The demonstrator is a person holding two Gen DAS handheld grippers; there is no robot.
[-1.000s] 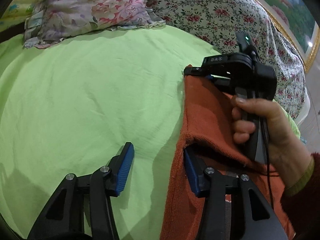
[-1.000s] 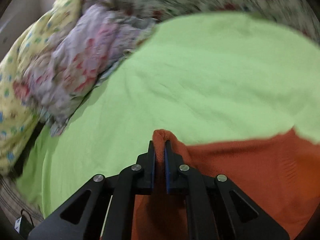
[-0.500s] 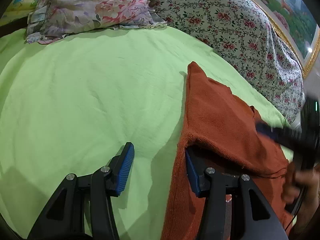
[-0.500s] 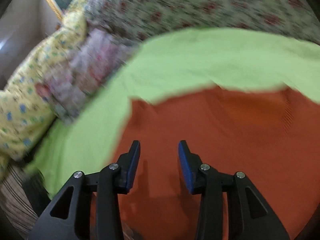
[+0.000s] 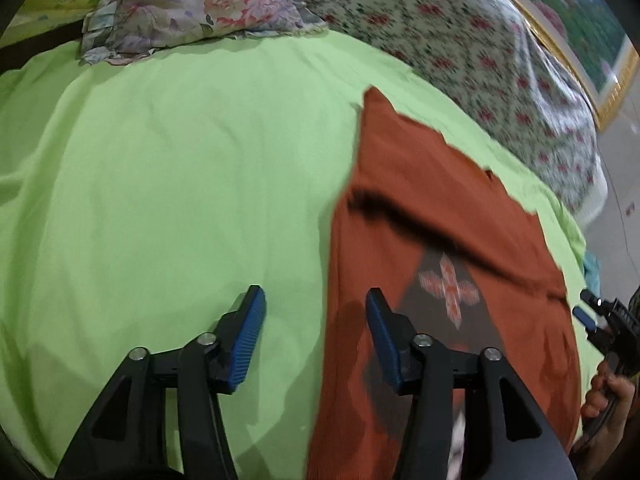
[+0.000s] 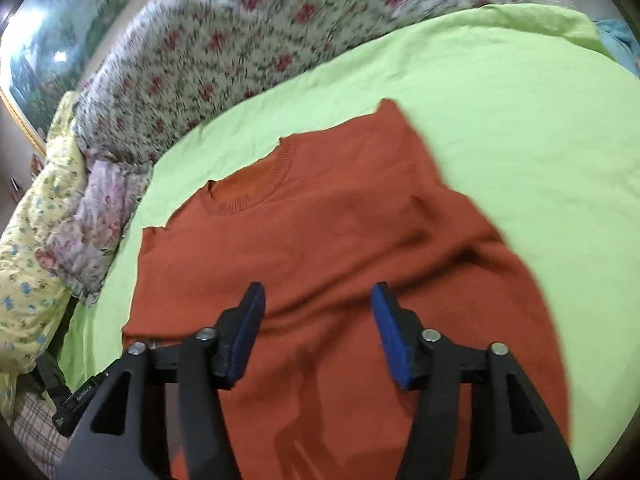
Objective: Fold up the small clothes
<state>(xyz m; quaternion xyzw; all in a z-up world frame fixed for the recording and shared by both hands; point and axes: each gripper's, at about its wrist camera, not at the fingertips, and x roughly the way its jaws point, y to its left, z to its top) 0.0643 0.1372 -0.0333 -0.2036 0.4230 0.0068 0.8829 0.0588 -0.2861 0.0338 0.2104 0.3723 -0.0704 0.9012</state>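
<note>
A rust-orange knit sweater (image 6: 340, 232) lies on the green bedsheet (image 6: 520, 100), its round collar at the far side and a sleeve folded across the body. In the left wrist view the sweater (image 5: 420, 200) shows a grey patch with a pink cross motif (image 5: 450, 288). My left gripper (image 5: 316, 320) is open and empty, straddling the sweater's left edge. My right gripper (image 6: 318, 320) is open and empty, low over the sweater's near part. It also shows at the right edge of the left wrist view (image 5: 600, 320).
A floral quilt (image 6: 240, 48) is heaped along the far side of the bed. A pink floral pillow (image 5: 192, 0) and a yellow patterned blanket (image 6: 28, 240) lie at the head end. A framed picture (image 5: 580, 20) hangs behind. The floor (image 5: 624, 152) shows past the bed's right edge.
My right gripper let go of the sweater's corner, opened and pulled back toward the near edge. The left gripper drew back slightly, and the grey cross patch now shows.
</note>
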